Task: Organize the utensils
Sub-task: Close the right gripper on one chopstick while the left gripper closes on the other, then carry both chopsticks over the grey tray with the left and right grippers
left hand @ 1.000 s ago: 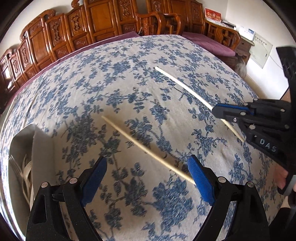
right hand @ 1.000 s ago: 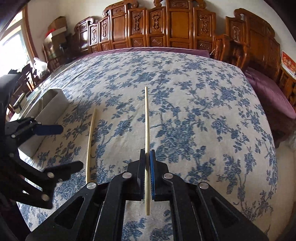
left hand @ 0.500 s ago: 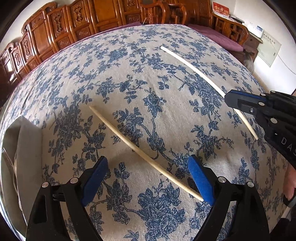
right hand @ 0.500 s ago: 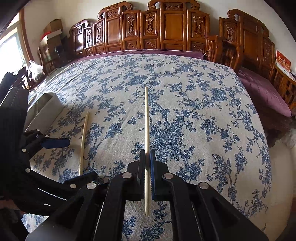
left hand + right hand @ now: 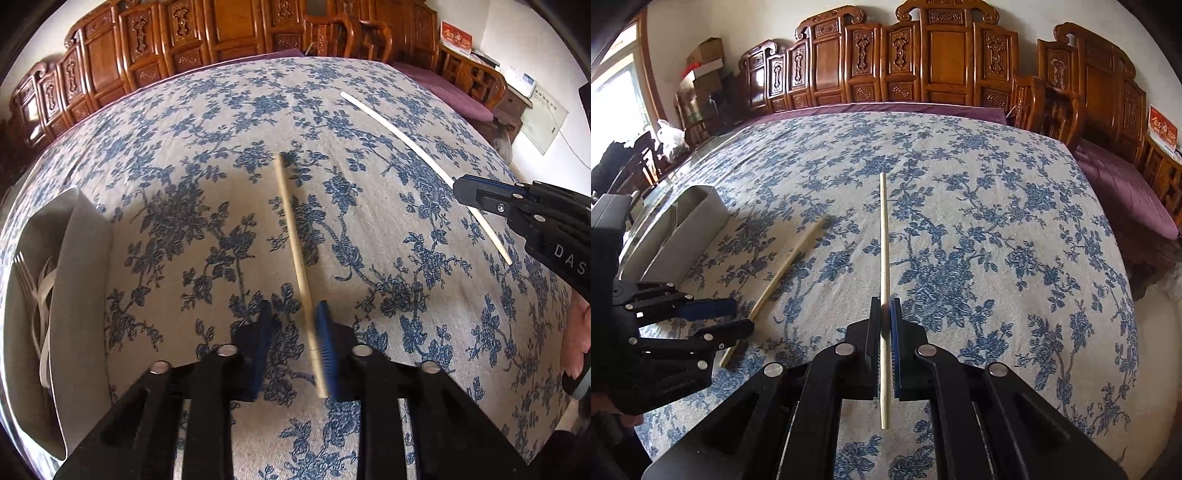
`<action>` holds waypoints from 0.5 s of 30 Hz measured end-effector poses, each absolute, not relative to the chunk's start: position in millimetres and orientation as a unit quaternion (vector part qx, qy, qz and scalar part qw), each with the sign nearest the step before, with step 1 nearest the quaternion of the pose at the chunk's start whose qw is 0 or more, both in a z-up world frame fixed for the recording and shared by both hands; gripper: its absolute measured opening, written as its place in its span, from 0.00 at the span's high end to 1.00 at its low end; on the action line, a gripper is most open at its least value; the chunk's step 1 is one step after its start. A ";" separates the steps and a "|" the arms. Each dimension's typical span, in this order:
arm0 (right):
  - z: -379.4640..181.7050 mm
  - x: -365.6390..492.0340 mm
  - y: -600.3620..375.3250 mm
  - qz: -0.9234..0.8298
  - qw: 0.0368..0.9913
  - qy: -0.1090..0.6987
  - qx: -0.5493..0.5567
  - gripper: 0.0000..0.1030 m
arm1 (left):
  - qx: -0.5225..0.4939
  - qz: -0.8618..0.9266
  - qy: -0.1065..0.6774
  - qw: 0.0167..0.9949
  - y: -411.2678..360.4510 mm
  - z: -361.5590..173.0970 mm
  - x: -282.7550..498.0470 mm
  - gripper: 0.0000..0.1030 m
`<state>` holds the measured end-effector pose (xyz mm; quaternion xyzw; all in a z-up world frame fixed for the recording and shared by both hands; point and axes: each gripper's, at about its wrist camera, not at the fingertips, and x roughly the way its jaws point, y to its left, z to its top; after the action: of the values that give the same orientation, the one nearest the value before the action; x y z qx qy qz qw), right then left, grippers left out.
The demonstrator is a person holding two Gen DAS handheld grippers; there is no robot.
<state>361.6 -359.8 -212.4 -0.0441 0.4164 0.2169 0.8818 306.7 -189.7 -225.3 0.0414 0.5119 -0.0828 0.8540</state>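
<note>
A lived-in room of a home is shown, likely a sitting or dining room. A large table [image 5: 960, 221] is covered with a blue-flowered cloth [image 5: 184, 192]. Carved wooden benches [image 5: 923, 62] with high panelled backs are ranged behind it, and purple cushions [image 5: 1123, 184] are laid on their seats. Cardboard boxes [image 5: 705, 62] are stacked in a corner by a bright window [image 5: 617, 103], and a red card [image 5: 456, 37] is propped against the wall.

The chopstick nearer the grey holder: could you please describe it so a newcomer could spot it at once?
On the blue-flowered tablecloth, look beside the grey utensil holder at its left edge. The chopstick there lies slanted, its near end between the left gripper jaws; the other chopstick is clamped in the right gripper.
</note>
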 end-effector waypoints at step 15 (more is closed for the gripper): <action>-206.5 357.5 -342.0 0.233 0.879 0.412 -0.049 0.94 | 0.030 -0.083 0.509 0.856 -156.6 -217.2 292.4 0.96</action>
<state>357.5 -342.0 -206.5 -0.0494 0.4122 0.2330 0.8794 292.4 -156.6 -217.2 0.0303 0.5094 -0.0830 0.8560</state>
